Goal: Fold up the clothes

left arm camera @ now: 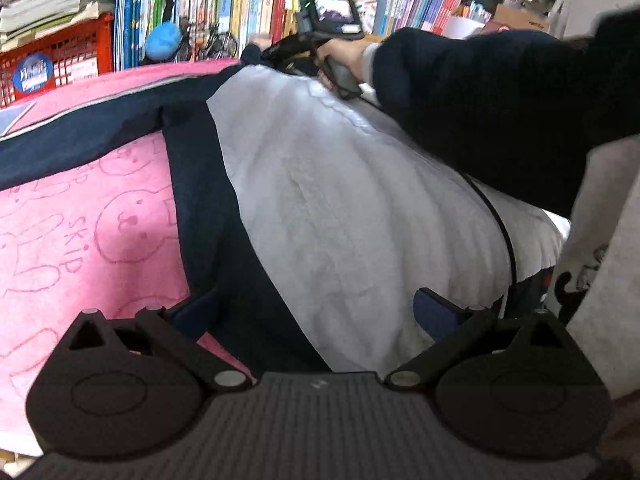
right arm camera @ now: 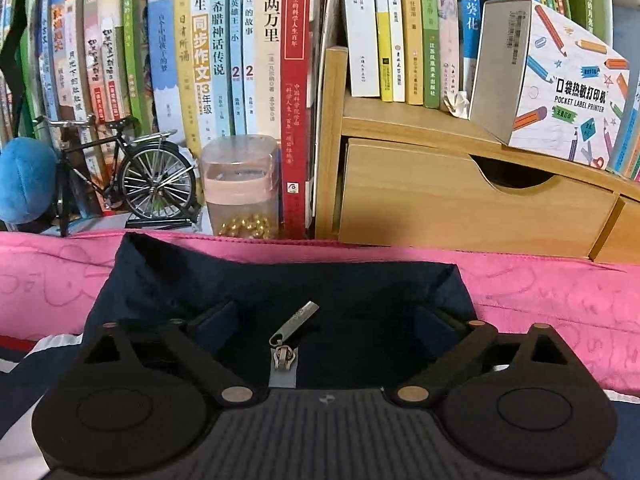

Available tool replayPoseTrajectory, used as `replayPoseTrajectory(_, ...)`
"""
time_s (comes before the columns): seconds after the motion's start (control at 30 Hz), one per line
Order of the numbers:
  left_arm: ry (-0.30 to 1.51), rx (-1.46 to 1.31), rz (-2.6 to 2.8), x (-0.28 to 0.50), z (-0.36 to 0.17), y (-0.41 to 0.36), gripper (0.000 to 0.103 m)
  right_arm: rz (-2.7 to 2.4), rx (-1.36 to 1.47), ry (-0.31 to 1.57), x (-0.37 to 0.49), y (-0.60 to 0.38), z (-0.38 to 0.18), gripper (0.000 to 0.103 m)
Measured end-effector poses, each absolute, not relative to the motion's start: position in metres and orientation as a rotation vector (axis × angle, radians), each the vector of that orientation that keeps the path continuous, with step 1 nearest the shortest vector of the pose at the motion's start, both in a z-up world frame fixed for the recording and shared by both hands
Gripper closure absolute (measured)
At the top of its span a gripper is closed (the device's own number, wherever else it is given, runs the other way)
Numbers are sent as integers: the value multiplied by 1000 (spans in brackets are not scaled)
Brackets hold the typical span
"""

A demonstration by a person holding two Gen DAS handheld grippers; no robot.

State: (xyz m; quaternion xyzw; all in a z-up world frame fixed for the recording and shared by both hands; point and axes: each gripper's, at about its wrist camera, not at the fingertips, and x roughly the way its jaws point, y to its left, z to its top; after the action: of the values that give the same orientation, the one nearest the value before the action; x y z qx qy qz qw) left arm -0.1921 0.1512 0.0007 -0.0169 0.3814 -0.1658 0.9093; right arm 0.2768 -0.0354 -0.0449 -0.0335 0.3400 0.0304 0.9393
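A navy and white jacket (left arm camera: 340, 200) lies spread on a pink towel (left arm camera: 80, 240). My left gripper (left arm camera: 316, 312) is open, low over the jacket's near end, one finger over the navy side and one over the white panel. The right gripper (left arm camera: 280, 50) shows far off at the jacket's far end, held by a hand in a dark sleeve. In the right wrist view my right gripper (right arm camera: 324, 320) is open over the navy collar (right arm camera: 280, 280), with the metal zipper pull (right arm camera: 294, 320) lying between the fingers.
A row of books (right arm camera: 240, 60) stands close behind the towel's far edge. A model bicycle (right arm camera: 132, 176), a clear jar (right arm camera: 240, 184), a blue plush ball (right arm camera: 24, 180) and a wooden drawer unit (right arm camera: 460, 200) stand there. A red crate (left arm camera: 60, 60) sits far left.
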Motion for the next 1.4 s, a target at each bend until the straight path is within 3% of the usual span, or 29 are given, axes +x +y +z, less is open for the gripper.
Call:
replayPoseTrajectory(0.3,581,-105,-229,-162,56,203,0,330,-21,504,183,-95,9,0)
replayPoseTrajectory(0.53,587,-50,-195,-27,46,178,0,278,-271,539,166,-148,-4,0)
replayPoseTrajectory(0.77,498,300,-314,92,28,137,0,361,-268,632,190,-161,-35,0)
replayPoseTrajectory(1.0,718,278,-365,191,-11,148,0,500,-318,643,222,-158,-45,0)
replayPoseTrajectory(1.17,813,192,-471,216,-22,158,0,630,-226,704,241,-172,-51,4)
replayPoseTrajectory(1.27,830,191,-444,216,-21,155,0,674,-219,689,236,-172,-46,36)
replayPoseTrajectory(1.3,828,188,-425,214,-19,150,7,659,-216,688,232,-170,-44,54)
replayPoseTrajectory(1.33,816,181,-407,211,-16,144,27,640,-220,693,228,-167,-42,68)
replayPoseTrajectory(1.37,809,191,-376,206,-14,139,50,621,-226,696,224,-164,-40,73)
replayPoseTrajectory(1.4,803,201,-345,201,-11,135,60,609,-259,691,218,-160,-38,80)
